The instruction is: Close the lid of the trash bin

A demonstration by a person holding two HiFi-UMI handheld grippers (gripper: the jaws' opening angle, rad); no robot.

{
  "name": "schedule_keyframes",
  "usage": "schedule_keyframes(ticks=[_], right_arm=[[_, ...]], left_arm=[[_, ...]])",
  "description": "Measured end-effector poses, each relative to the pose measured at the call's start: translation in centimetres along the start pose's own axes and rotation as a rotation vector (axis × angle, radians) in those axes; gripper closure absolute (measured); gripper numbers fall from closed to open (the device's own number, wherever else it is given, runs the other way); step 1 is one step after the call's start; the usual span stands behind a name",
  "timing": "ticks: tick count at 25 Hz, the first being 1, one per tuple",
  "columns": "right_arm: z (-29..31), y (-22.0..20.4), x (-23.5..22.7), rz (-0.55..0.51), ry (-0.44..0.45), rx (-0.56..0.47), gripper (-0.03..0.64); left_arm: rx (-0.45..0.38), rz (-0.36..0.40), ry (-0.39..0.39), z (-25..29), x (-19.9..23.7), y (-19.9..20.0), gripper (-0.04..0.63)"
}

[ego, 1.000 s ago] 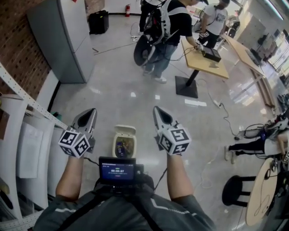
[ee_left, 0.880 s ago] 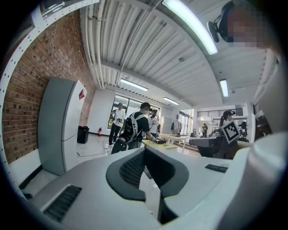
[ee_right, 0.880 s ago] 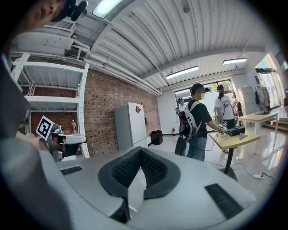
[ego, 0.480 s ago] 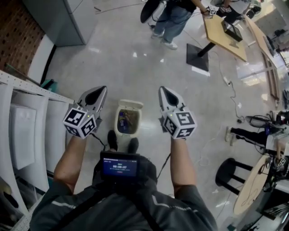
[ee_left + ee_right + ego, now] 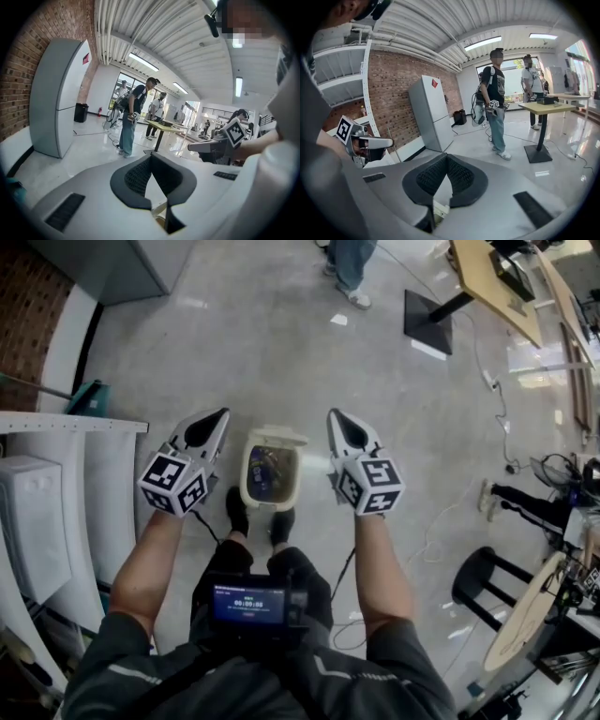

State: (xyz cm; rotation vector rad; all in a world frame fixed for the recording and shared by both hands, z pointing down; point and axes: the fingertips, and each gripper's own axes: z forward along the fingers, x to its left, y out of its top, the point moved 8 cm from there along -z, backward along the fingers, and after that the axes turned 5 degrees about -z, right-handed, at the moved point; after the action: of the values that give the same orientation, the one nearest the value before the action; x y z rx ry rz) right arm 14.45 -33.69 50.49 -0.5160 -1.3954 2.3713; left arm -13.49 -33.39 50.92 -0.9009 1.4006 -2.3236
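A small cream trash bin (image 5: 247,486) stands on the floor just ahead of the person's shoes. Its lid (image 5: 281,437) is tipped back at the far side, and rubbish shows inside. My left gripper (image 5: 215,419) hovers left of the bin, and my right gripper (image 5: 337,418) hovers right of it. Both are above the bin and touch nothing. In the left gripper view the left gripper (image 5: 151,156) has its jaws meeting at the tips. The right gripper (image 5: 446,157) looks the same in the right gripper view. Neither holds anything.
White shelving (image 5: 56,512) runs along the left and a grey cabinet (image 5: 122,263) stands at the far left. A person's legs (image 5: 349,268) and a table base (image 5: 439,317) are ahead. At the right are a black stool (image 5: 487,587) and floor cables (image 5: 441,521).
The head view has tipped further down and the bin now lies closer, between the two grippers. Both grippers keep their places on either side of it, jaws unchanged.
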Motion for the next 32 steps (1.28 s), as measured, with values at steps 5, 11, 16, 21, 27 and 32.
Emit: schedule_keyframes(ticks=[5, 11, 16, 21, 27, 32], right_arm=[[3.1, -3.7, -1.0, 0.023, -0.005, 0.062, 0.606], [6.4, -8.2, -2.7, 0.064, -0.013, 0.135, 0.606], [8.7, -12.1, -3.1, 0.079, 0.001, 0.208, 0.606], [9.4, -15.4, -2.8, 0.103, -0.020, 0.258, 0.606], [9.7, -18.1, -2.2, 0.128, -0.002, 0.315, 0.606], [9.3, -18.7, -2.0, 0.149, -0.004, 0.329, 0.606]], left_arm=[[0.057, -0.041, -0.004, 3.3, 1.9, -3.4, 0.600], [0.153, -0.061, 0.009, 7.0, 3.8, -7.9, 0.600], [0.229, -0.080, 0.010, 9.7, 4.8, -11.7, 0.600], [0.291, -0.078, 0.004, 11.3, 5.0, -14.6, 0.600], [0.357, -0.068, -0.003, 11.9, 4.4, -16.7, 0.600], [0.376, -0.087, 0.001, 11.7, 4.3, -17.4, 0.600]])
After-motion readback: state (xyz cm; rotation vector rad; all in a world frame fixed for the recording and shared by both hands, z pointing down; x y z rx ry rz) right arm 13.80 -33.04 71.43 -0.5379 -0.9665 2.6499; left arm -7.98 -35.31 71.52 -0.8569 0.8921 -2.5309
